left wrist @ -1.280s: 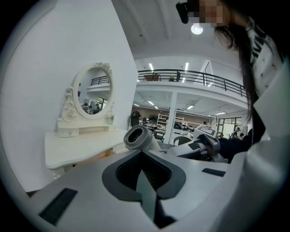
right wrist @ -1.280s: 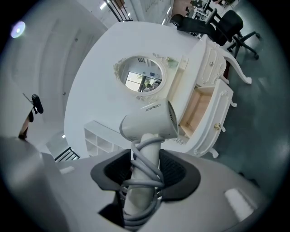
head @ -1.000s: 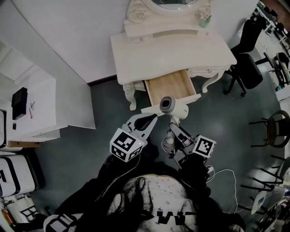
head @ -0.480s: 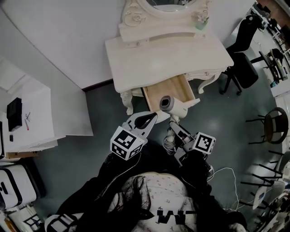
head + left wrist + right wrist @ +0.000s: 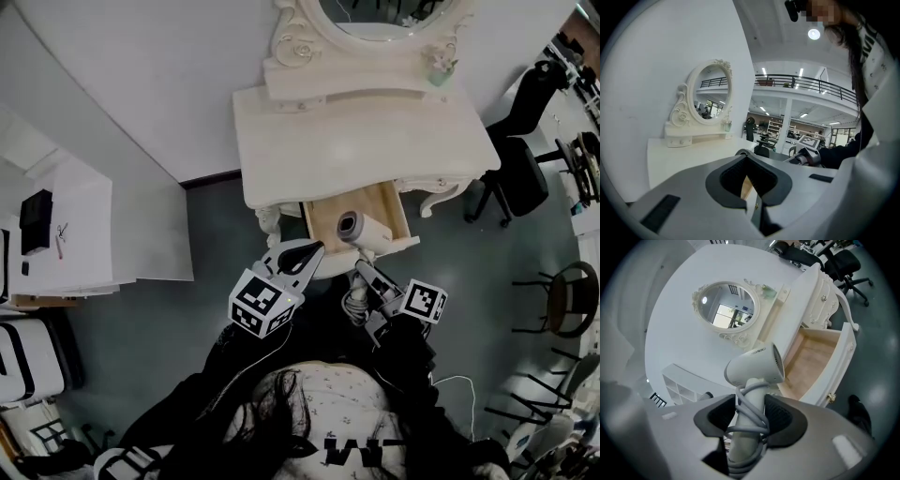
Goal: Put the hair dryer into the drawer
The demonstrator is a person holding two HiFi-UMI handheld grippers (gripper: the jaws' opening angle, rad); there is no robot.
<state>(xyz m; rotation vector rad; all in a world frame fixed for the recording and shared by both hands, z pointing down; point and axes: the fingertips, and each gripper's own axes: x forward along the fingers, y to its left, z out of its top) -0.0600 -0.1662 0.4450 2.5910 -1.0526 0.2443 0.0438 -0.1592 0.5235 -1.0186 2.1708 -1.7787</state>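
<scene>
The white hair dryer has its grey cord wound round the handle, and my right gripper is shut on that handle. Its head hangs over the open wooden drawer of the white dressing table. In the right gripper view the hair dryer stands up between the dark pads, with the drawer beyond it to the right. My left gripper is shut on nothing, just left of the dryer at the drawer's front edge. In the left gripper view, that gripper points across the tabletop.
An oval mirror in a carved frame stands at the back of the table. A white shelf unit is at the left. Black office chairs and a round stool stand at the right on the dark floor.
Both grippers have moved forward toward the dressing table. The hair dryer's head, earlier in front of the drawer's front panel, now hangs over the drawer's inside.
</scene>
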